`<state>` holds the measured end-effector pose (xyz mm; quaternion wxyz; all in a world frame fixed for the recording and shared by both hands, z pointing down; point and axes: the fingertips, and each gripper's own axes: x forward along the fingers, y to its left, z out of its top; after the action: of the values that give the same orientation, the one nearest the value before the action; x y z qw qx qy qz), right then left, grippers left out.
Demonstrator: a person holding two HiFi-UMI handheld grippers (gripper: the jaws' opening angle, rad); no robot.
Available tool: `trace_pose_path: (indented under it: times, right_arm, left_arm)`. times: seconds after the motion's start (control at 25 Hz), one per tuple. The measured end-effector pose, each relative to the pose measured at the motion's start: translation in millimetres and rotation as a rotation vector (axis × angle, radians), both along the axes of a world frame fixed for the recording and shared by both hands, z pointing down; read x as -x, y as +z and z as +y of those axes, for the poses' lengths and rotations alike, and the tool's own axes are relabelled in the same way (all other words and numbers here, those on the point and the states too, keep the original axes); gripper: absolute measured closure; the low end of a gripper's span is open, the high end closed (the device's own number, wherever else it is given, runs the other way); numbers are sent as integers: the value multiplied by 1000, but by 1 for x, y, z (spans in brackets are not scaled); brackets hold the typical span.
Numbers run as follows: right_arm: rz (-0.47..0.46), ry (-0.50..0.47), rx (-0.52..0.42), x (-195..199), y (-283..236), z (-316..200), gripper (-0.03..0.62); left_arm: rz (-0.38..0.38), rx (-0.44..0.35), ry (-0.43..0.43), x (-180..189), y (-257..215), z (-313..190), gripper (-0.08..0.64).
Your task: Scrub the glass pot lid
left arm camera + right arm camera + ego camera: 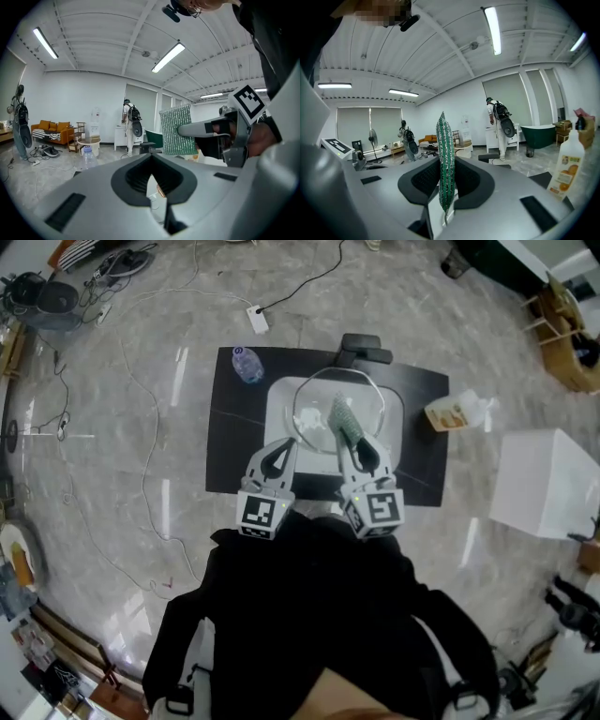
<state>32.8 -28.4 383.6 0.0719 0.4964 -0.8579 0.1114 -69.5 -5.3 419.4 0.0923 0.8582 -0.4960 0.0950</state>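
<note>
Above the glass lid (314,413), right gripper (354,441) clamps sponge (342,418) lengthwise forward; left gripper (286,446) closed.

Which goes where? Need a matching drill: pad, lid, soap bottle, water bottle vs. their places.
Things:
1. pad
2. lid
3. soap bottle
4. water bottle

Places:
A. on the far left corner of the mat
B. between the jaws of the right gripper
C. over the white tray
D. at the mat's right edge

Pairs: 1-B, 2-C, 3-D, 4-A
</note>
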Motion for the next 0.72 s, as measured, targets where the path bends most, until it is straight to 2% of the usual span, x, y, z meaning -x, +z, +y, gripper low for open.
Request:
trace_pose_path:
  times: [0.12,0.24,0.48,0.56,0.64,0.72]
  right_arm:
    - [33,39,19,5,11,-12,520]
    - [69,80,69,5,25,-26,520]
    - [169,135,97,-5,59,-56,520]
    - [202,147,100,-7,70,-66,520]
    - [230,148,112,-6,80,-76,520]
    - [297,140,127,-5,93,-84,520]
  left_arm:
    - [36,8,6,8,5,-15,557]
    - [22,23,25,14,15,-27,557]
    - [35,40,55,18,31,-46,557]
    - [55,46,56,17,33,-51,557]
    - [47,47,64,19,36,-53,557]
    - [35,51,76,18,40,-55,557]
